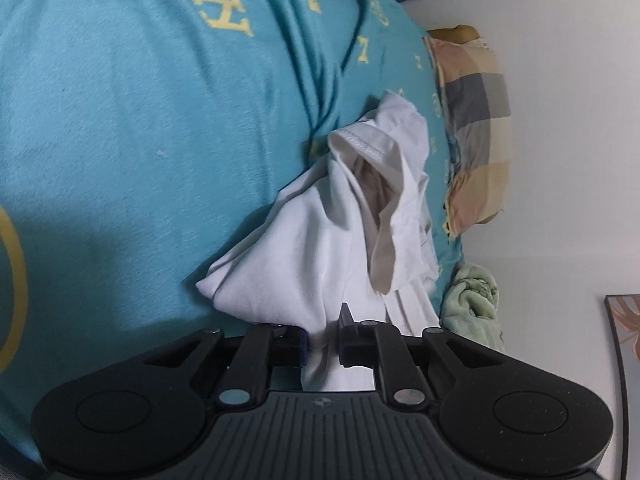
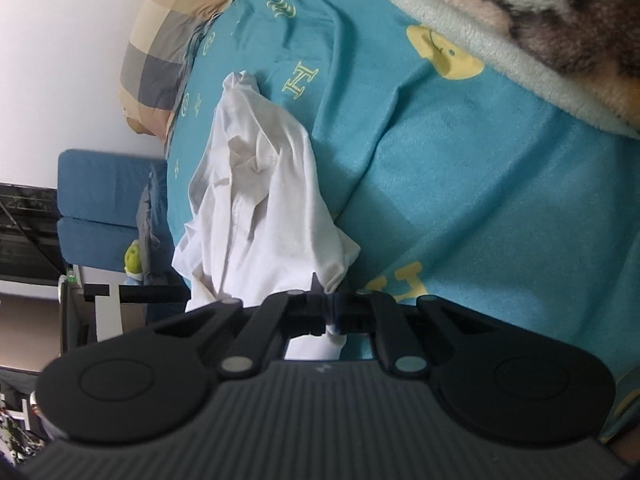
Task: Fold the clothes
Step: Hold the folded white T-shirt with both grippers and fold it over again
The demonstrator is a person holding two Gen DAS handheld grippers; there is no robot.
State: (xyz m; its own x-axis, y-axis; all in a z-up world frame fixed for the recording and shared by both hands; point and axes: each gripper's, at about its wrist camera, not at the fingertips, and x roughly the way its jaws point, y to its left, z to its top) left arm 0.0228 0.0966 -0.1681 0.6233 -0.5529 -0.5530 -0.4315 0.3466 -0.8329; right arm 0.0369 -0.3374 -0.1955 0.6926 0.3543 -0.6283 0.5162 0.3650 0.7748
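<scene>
Both claws clench the white garment (image 1: 320, 240): left claw (image 1: 323, 340), right claw (image 2: 331, 312); its length runs toward frame top.

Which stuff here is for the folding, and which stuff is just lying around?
For the folding:
white garment, crumpled
left gripper, shut on the white garment
right gripper, shut on the white garment
teal bedsheet, under it

Just lying around:
checked pillow
green cloth
fluffy blanket
blue chair
</scene>
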